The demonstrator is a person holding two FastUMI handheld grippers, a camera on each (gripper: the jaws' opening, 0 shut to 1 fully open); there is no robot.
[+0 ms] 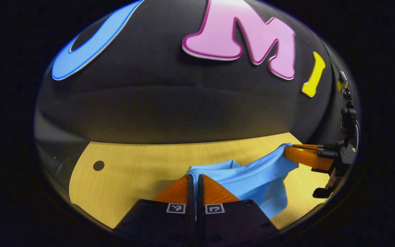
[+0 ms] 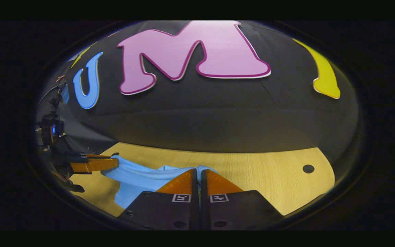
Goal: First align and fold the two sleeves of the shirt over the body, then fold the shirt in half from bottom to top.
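A light blue shirt (image 1: 255, 178) hangs stretched between the two grippers above the wooden table (image 1: 132, 171). In the left gripper view my left gripper (image 1: 194, 176) is shut on one edge of the cloth, and the right gripper (image 1: 288, 151) pinches the other end at the right. In the right gripper view my right gripper (image 2: 197, 170) is shut on the shirt (image 2: 139, 178), and the left gripper (image 2: 115, 163) holds its far end at the left. Cloth sags and drapes down between them; the rest of the shirt is hidden under the fingers.
The light wooden table (image 2: 269, 171) has a round dark hole (image 1: 98, 165) near its left end and another hole (image 2: 308, 168) near its right end. The black booth wall rises behind the table's far edge.
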